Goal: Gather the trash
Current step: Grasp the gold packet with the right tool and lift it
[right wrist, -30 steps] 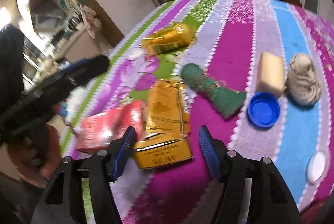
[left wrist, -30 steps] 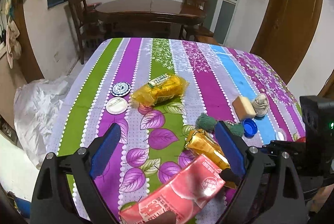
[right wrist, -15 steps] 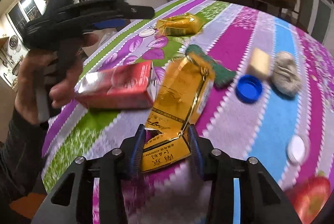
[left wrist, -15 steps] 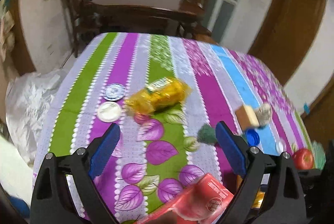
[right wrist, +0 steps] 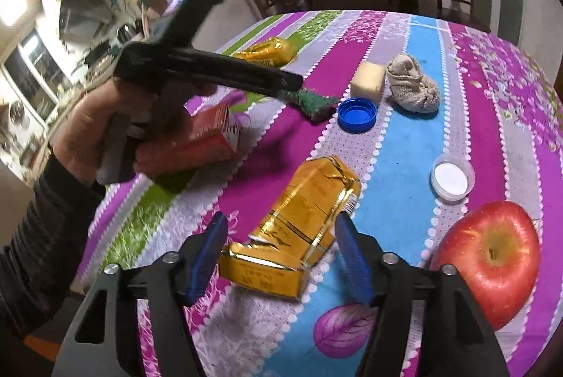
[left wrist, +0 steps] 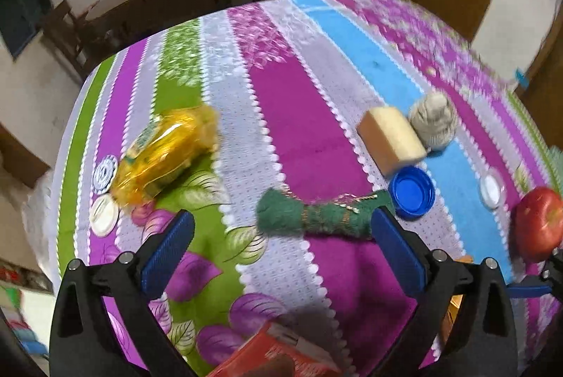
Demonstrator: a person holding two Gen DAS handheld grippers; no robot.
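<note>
My right gripper (right wrist: 278, 257) stands open around the near end of a crumpled gold packet (right wrist: 299, 236) that lies on the striped tablecloth; its pads are a little apart from the packet's sides. My left gripper (left wrist: 278, 250) is open and empty above the cloth, with a green scrubber (left wrist: 313, 215) just beyond its fingertips. A red carton (left wrist: 278, 356) lies under it at the view's bottom edge and shows beside the left hand in the right wrist view (right wrist: 207, 138). A yellow plastic bag (left wrist: 165, 152) lies to the far left.
A blue bottle cap (left wrist: 411, 192), a tan sponge (left wrist: 390, 138) and a rolled grey rag (left wrist: 434, 122) lie right of the scrubber. A white lid (right wrist: 452, 181) and a red apple (right wrist: 489, 257) sit near my right gripper. Two small round lids (left wrist: 103, 197) lie left.
My right gripper was shut on the gold packet, carried it right toward the apple, and now stands open around it. My left gripper swung right over the scrubber, still open.
</note>
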